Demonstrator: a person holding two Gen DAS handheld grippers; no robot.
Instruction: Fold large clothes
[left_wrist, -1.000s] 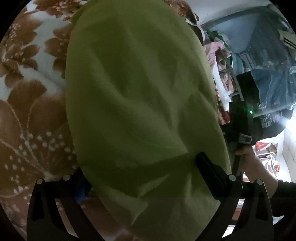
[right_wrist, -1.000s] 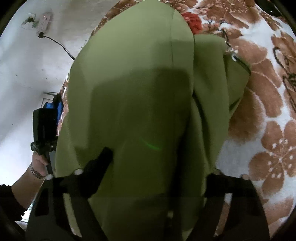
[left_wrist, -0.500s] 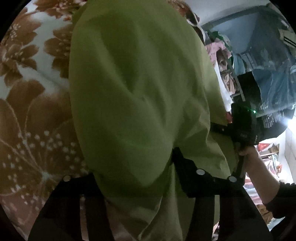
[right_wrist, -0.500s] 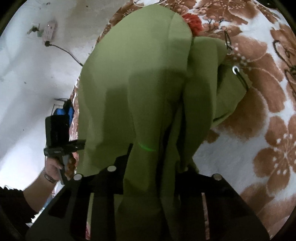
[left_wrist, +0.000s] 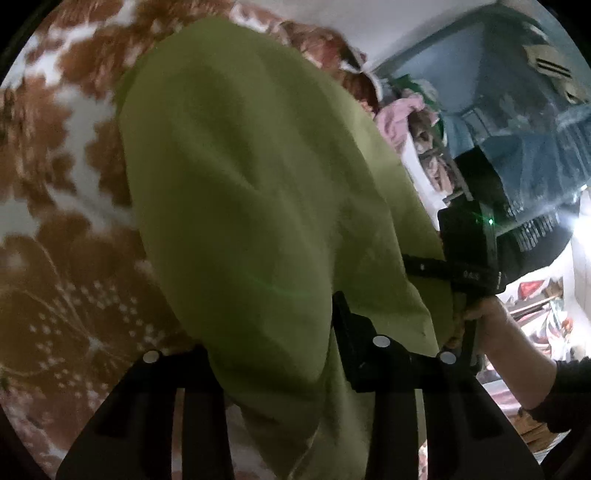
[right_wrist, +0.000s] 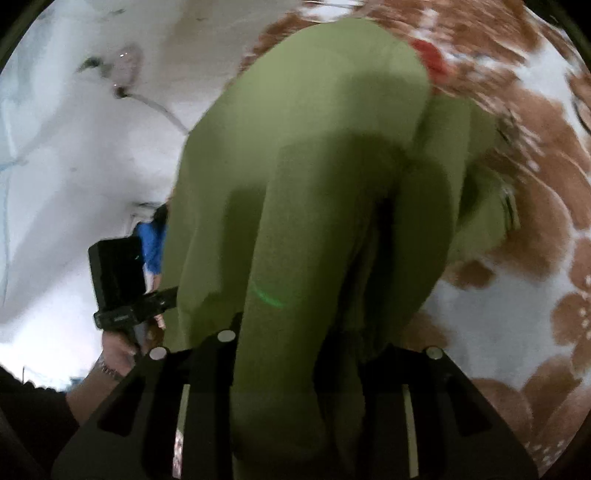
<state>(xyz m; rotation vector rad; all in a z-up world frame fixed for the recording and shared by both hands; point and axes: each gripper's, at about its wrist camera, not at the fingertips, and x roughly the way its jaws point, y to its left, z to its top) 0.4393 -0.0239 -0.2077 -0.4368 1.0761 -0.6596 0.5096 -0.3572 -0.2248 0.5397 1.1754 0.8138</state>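
A large olive-green garment (left_wrist: 240, 184) lies lengthwise on a flowered blanket (left_wrist: 55, 258). Its near edge is pulled up off the bed. My left gripper (left_wrist: 273, 332) has its jaws closing, with a bunch of the green cloth pinched between them; the left finger is hidden under the fabric. In the right wrist view the garment (right_wrist: 314, 147) rises in folds into my right gripper (right_wrist: 306, 332), which is shut on the gathered cloth. Each view shows the other hand with its black gripper body (left_wrist: 465, 240) (right_wrist: 114, 273) at the same edge.
The brown-and-white blanket (right_wrist: 535, 184) spreads around the garment. A red object (right_wrist: 428, 59) lies by the garment's far end. A white wall with a power strip and cable (right_wrist: 125, 62) stands at the left. Heaped clothes on a rack (left_wrist: 417, 122) stand beside the bed.
Both grippers went from wide open around the garment's near edge to closed on it. Both then rose, pulling the cloth up into bunched folds.
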